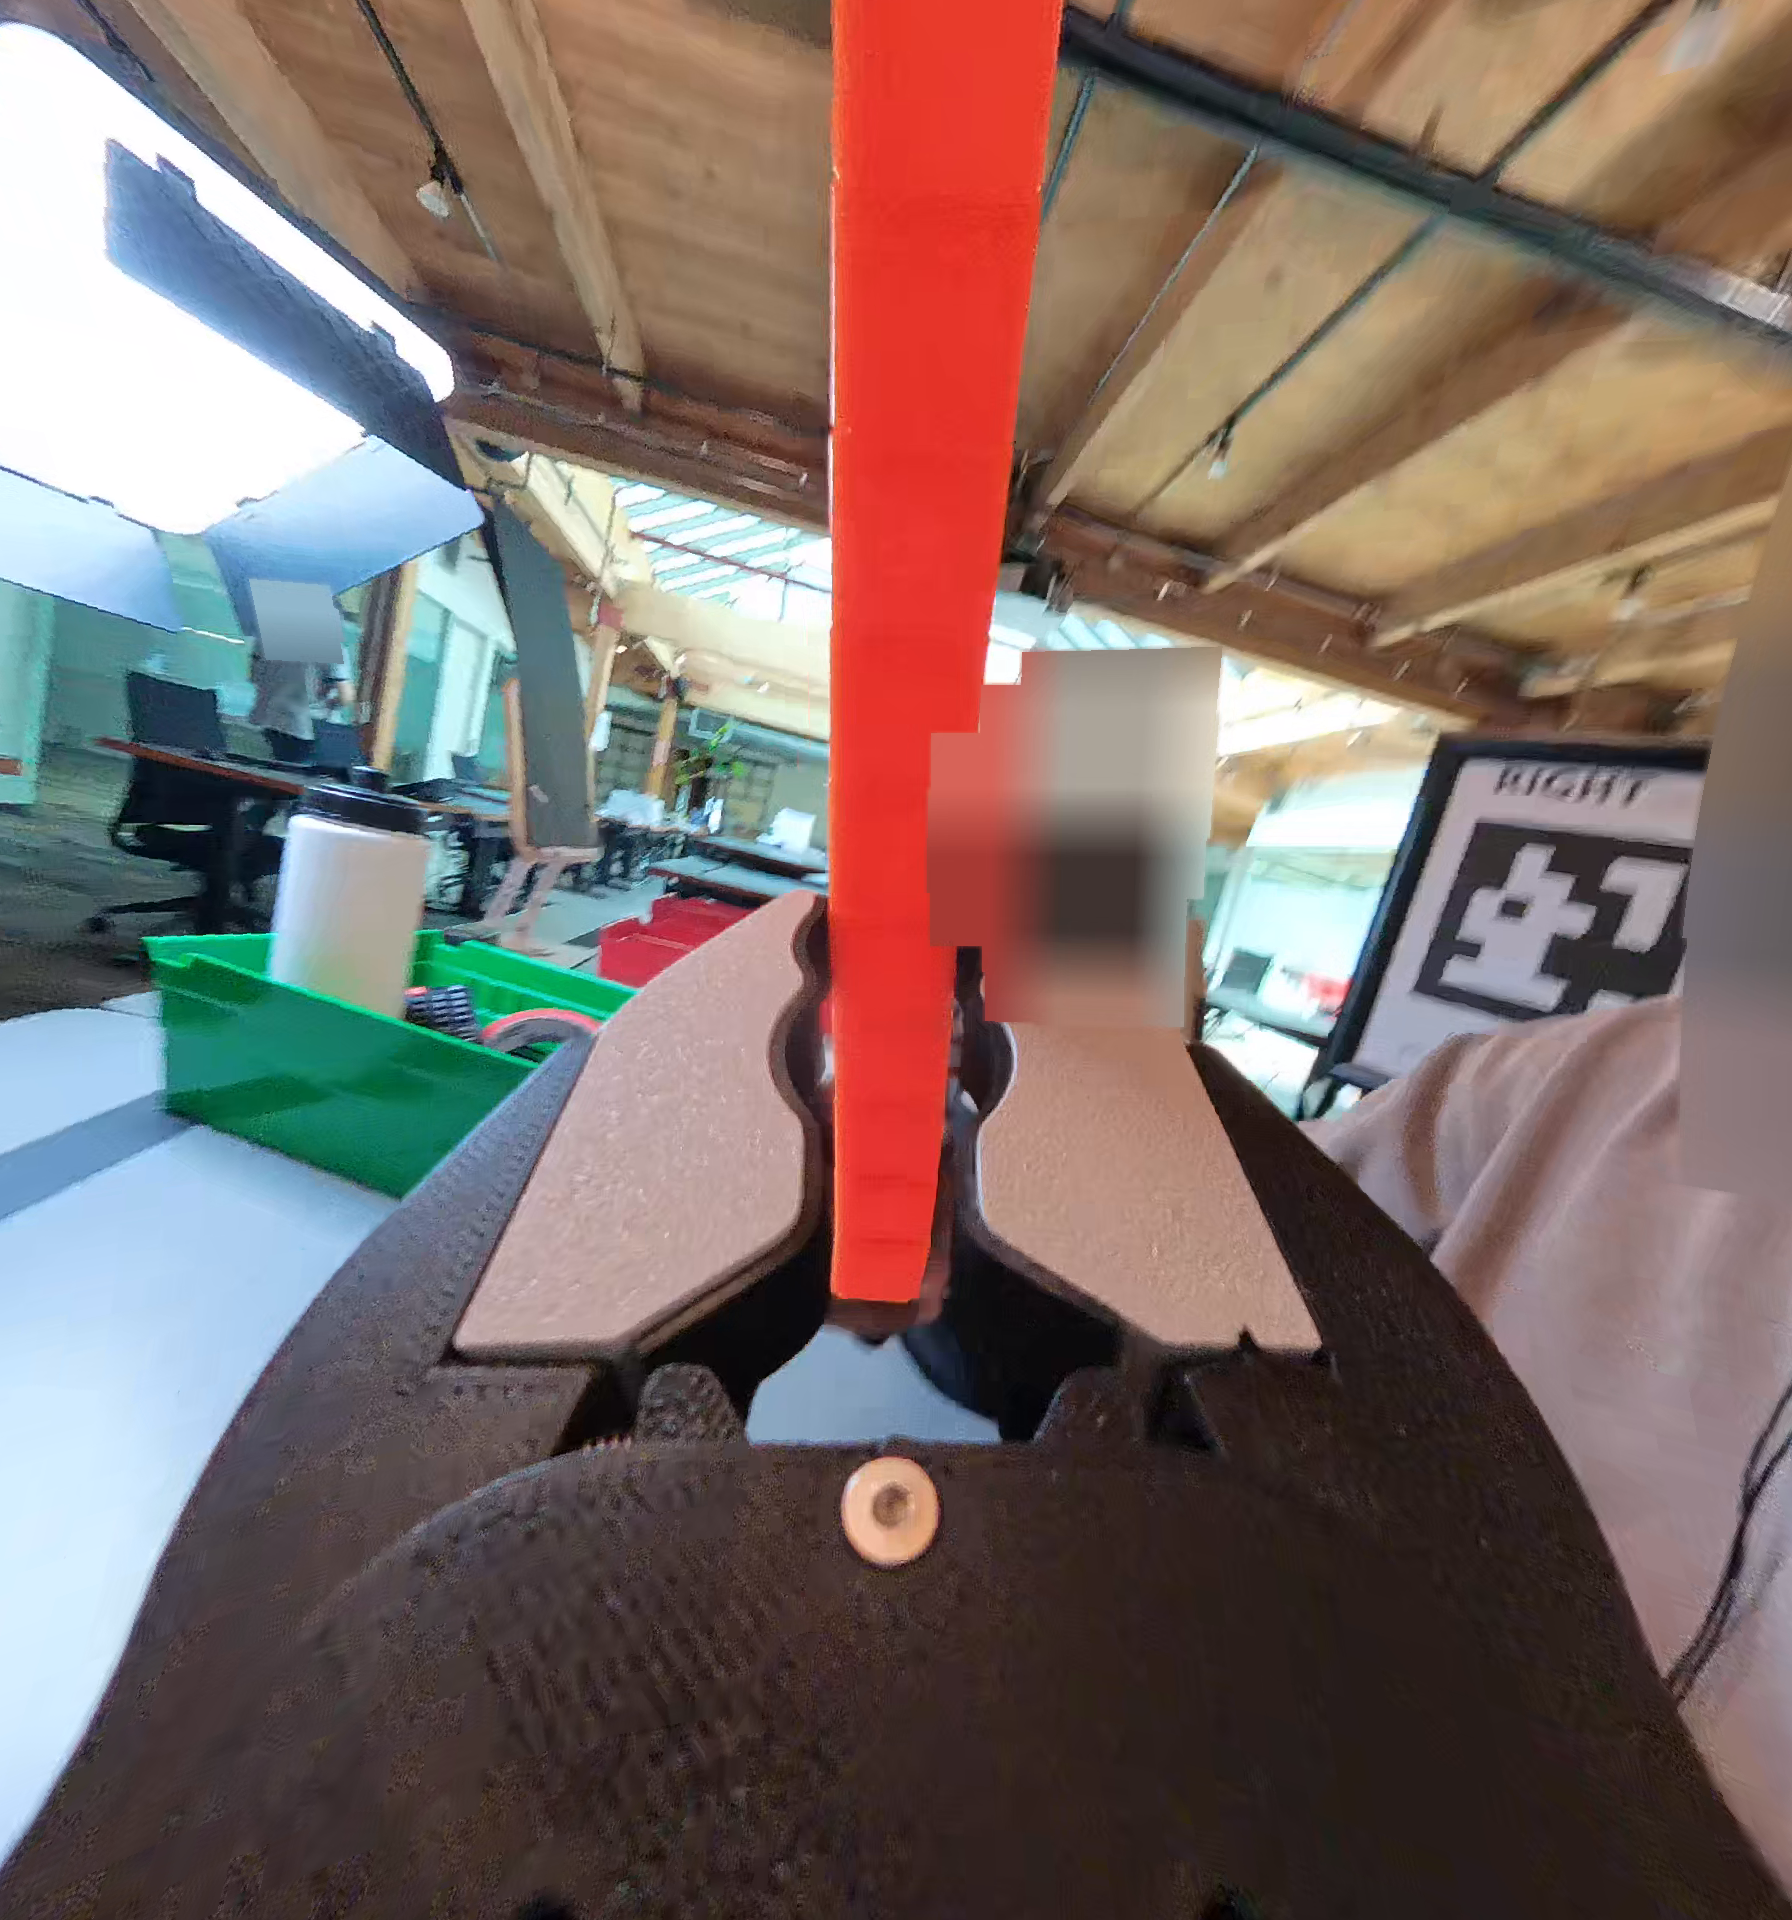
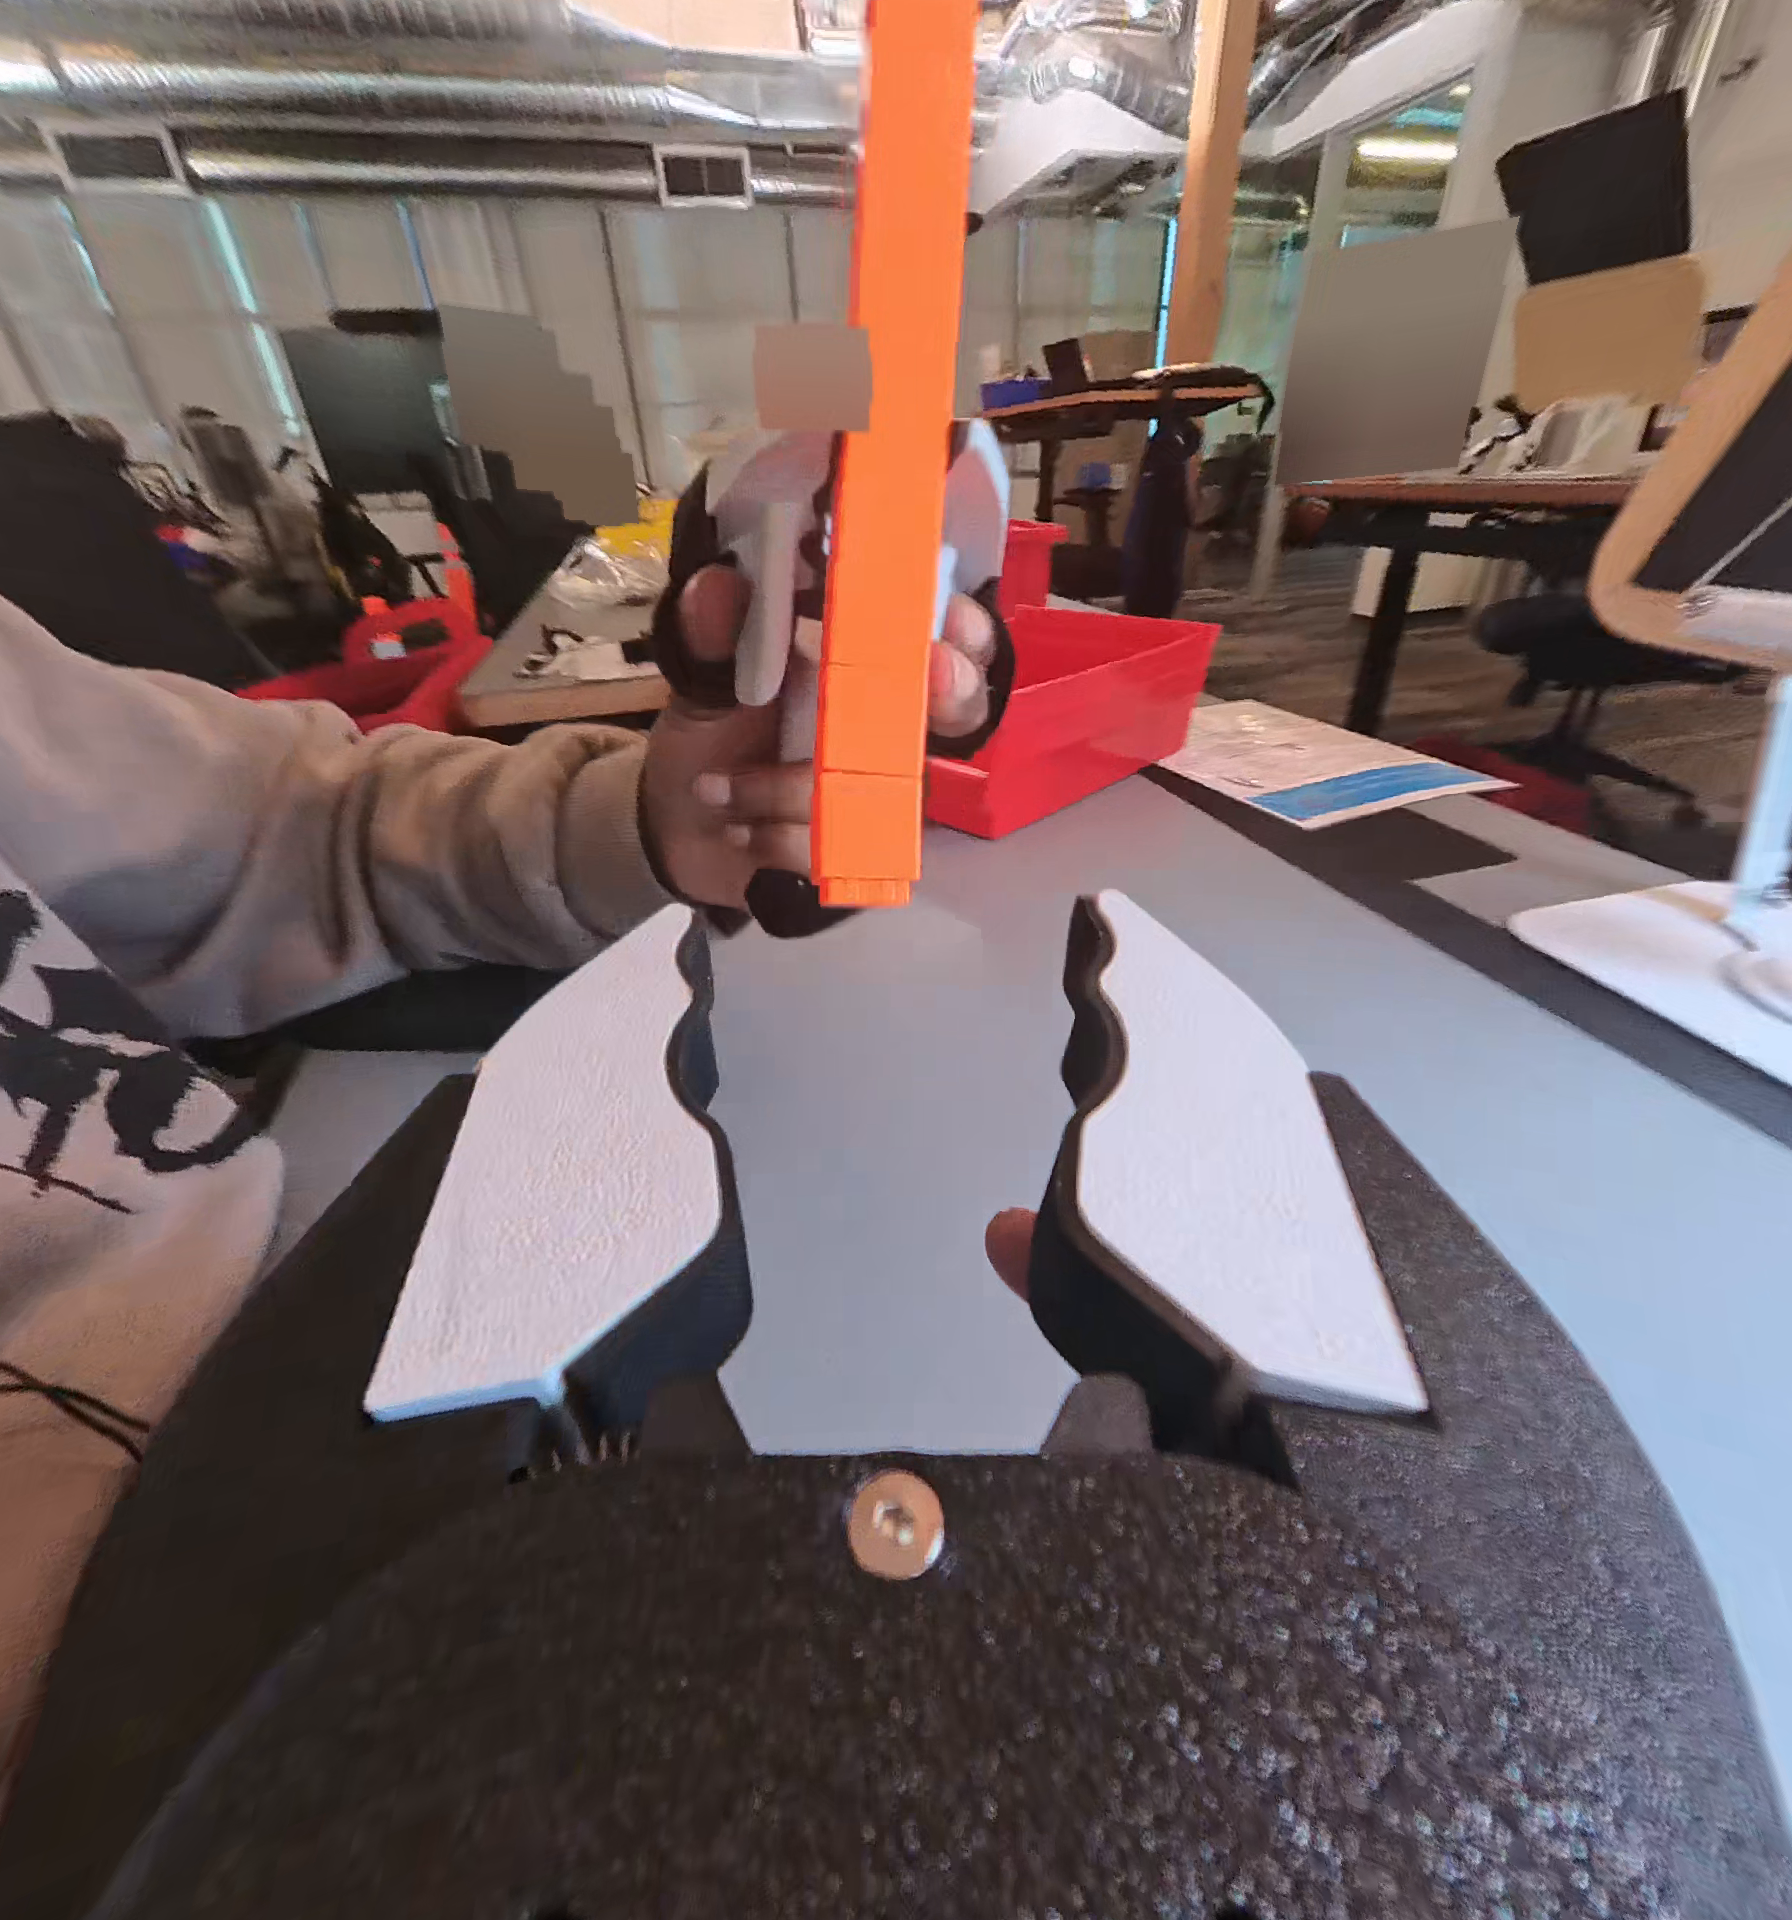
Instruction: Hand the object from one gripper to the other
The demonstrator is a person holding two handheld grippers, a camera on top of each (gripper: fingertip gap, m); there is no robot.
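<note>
The orange bar (image 1: 907, 665) is pinched upright between the fingers of the left gripper (image 1: 892, 940), its lower end down between the pads; seen from the right wrist view, the same bar (image 2: 897, 520) is held up over the grey table (image 2: 1235, 1039) — the right gripper (image 2: 887, 920) is spread wide, just below the bar's end and clear of it.

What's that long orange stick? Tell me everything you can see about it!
The orange stick is a long, straight, square-edged bar. Faint lines across it make it look built from stacked plastic blocks. It stands upright, its top running out of both pictures. The left gripper is shut on its lower part, pads pressing both sides. In the right wrist view its bottom end hangs above the grey table, just beyond the open right gripper, which does not touch it.
</note>
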